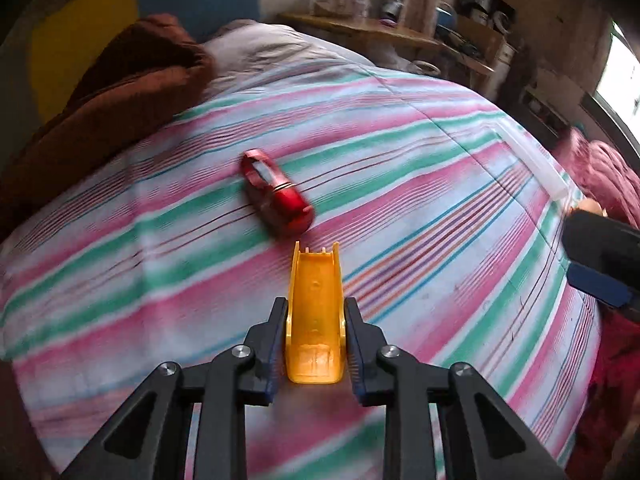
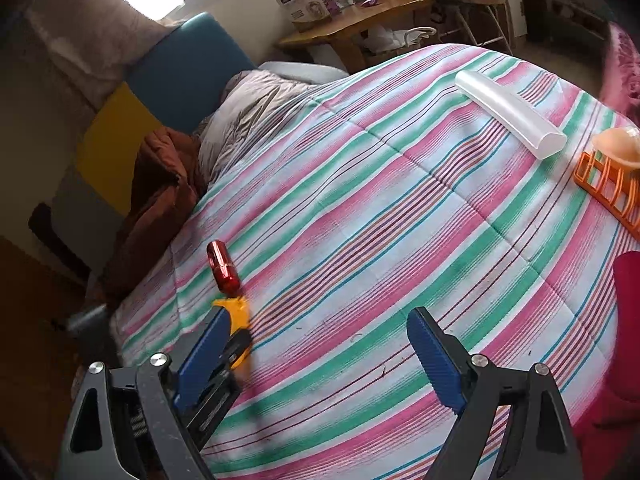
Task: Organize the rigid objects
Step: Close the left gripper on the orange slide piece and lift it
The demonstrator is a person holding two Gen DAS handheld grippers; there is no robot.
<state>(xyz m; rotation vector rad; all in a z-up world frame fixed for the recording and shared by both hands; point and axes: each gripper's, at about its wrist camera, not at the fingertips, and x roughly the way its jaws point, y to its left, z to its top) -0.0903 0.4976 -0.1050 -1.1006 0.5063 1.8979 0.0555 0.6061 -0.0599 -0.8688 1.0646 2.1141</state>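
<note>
Right now we have the left gripper (image 1: 316,316) pinching a yellow plastic piece (image 1: 316,308), its pads pressed against the two side walls, with the open trough end pointing forward over the striped bedspread (image 1: 400,152). Just ahead of it lies the red metal cylinder (image 1: 278,194), resting on its side toward the bedspread's left edge; whether the yellow piece's tip touches the cloth we cannot tell. Our right gripper (image 2: 316,356) hangs with its jaws spread wide and nothing between them, over the bedspread's near edge. Well apart, toward the far right corner, lie the translucent white tube (image 2: 510,114) and, near it, the orange rack (image 2: 608,186). We judge the carrying step to be in hand: the yellow piece is picked up and needs a home. Next we would choose its spot, probably beside the other things, and lower it flat before letting go.
</note>
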